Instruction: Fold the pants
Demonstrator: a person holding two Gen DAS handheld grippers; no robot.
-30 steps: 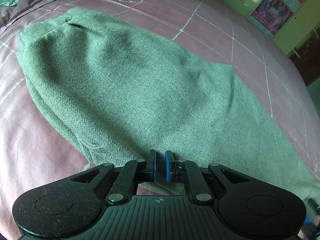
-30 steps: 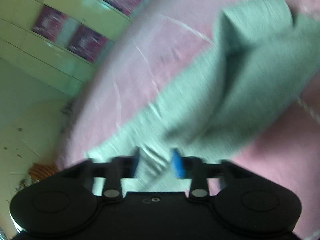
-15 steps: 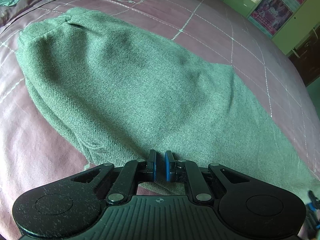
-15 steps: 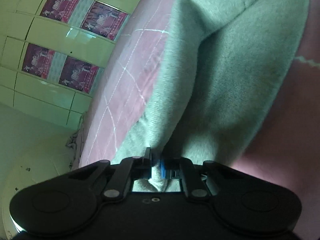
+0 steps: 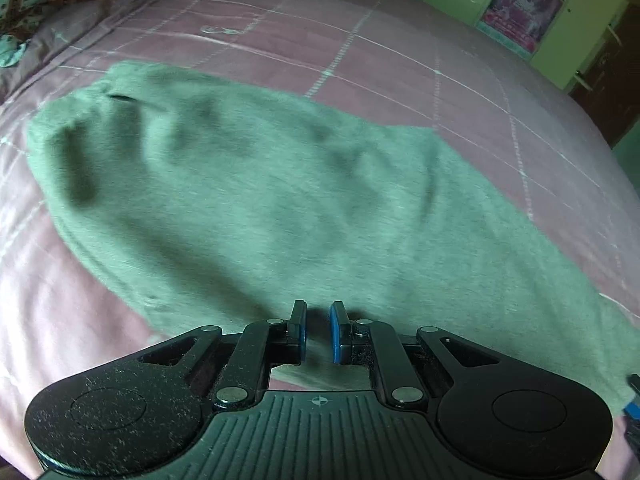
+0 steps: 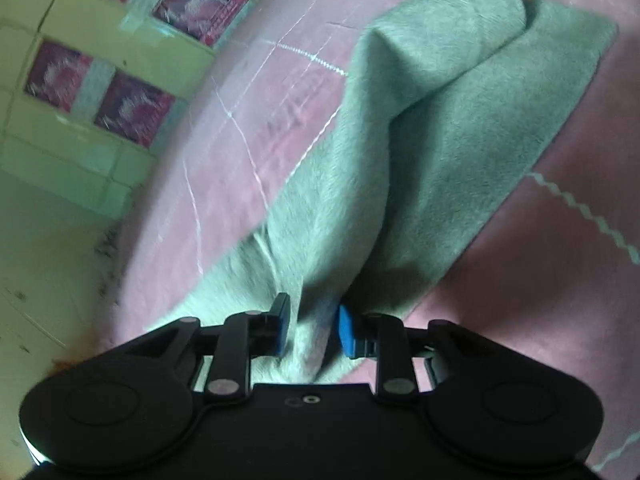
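Grey-green pants (image 5: 280, 200) lie spread on a pink bed, waist end at the far left in the left wrist view. My left gripper (image 5: 318, 330) sits over the pants' near edge, jaws slightly apart, with nothing clamped between them. In the right wrist view the pants (image 6: 440, 128) are bunched into a raised fold running away from me. My right gripper (image 6: 312, 330) has its jaws parted around a ridge of the fabric, with gaps beside the blue pads.
The pink bedsheet (image 5: 440, 68) with white grid lines surrounds the pants. A patterned pillow (image 5: 24, 4) lies at the far left corner. Green cupboards with posters (image 6: 100, 72) stand beyond the bed's edge.
Both grippers have opened: the left jaws parted slightly and drew back a bit, the right jaws released their clamp on the fabric ridge. The pants shifted in view.
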